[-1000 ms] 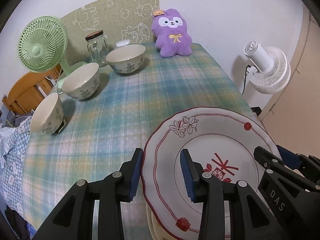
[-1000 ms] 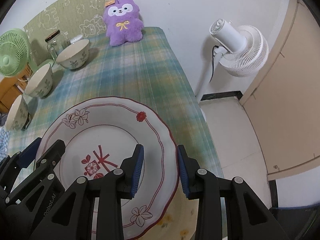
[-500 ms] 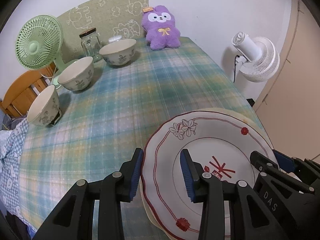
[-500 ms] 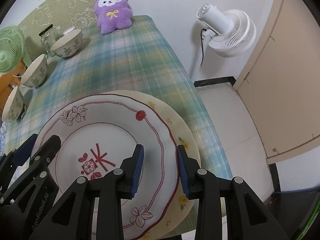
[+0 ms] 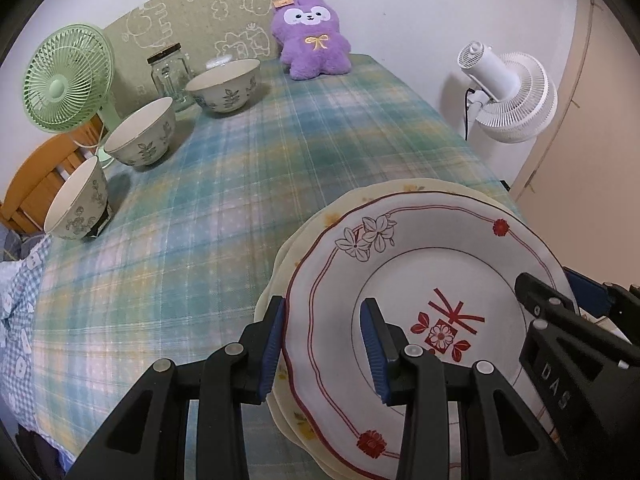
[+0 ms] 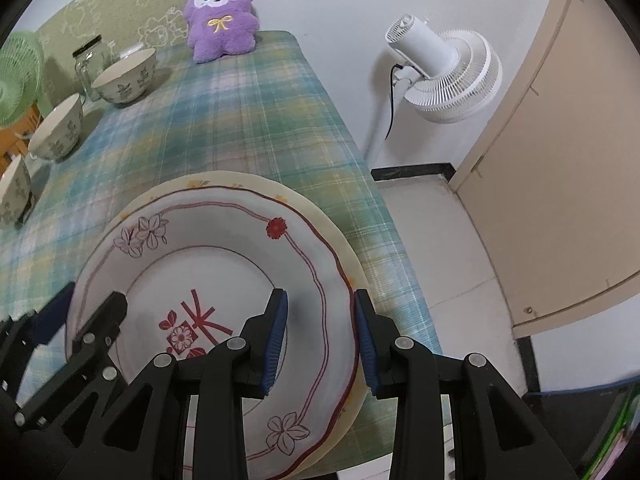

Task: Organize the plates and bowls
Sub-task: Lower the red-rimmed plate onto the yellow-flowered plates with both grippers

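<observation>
Seemingly both claws (image 5: 322,346) (image 6: 320,334) clamp the white plate (image 5: 420,280) over a cream plate (image 6: 320,216).

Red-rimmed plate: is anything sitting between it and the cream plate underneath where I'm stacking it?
Nothing visible. The red-rimmed plate sits over the cream plate, whose rim shows bare all around. The left gripper and right gripper each grip an opposite rim. Contact underneath is hidden. The bowls stand well away.
</observation>
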Demonstrator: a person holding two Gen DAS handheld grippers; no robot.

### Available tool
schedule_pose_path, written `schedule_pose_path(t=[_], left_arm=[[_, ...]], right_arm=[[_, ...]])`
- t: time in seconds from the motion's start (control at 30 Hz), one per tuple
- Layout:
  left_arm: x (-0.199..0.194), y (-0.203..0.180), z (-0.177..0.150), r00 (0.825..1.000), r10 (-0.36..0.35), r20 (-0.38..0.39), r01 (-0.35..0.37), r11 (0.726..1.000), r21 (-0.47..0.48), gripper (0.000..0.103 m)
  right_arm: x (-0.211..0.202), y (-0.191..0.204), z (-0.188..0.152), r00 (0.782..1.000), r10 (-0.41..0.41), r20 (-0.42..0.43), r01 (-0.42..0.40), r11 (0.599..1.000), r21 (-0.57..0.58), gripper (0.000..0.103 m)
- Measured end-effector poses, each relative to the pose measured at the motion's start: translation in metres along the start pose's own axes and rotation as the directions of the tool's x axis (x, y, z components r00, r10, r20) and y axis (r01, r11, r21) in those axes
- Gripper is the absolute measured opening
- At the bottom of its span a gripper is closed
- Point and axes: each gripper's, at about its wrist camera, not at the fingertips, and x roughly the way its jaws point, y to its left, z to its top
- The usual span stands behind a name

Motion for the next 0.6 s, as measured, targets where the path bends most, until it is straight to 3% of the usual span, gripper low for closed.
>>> schedule_pose_path(t=[0.27,0.5,0.6], left_arm=[[0.0014,-0.0005,0.0007,1.0,0.014,-0.003,-0.014,1.0,0.001,0.038],[0.0017,0.0006,0.0023,1.0,-0.011,-0.018,0.011,1.0,-0.001,0.044],[0.0014,0.0038,0.004,0.998,-0.052,-0.037,0.052,0.998,-0.02,0.052]], right_arm=[[0.0008,0.0023,-0.0008,1.0,-0.012,0.003,0.012,0.999,-0.031,0.037],[0.0023,0.0065,0.0016,1.0,-0.003,-0.019,0.001,0.998,-0.065,0.04],[0.0025,0.006,0.0019,0.999,0.028,-0.032,-0.031,0.997,-0.072,0.051]])
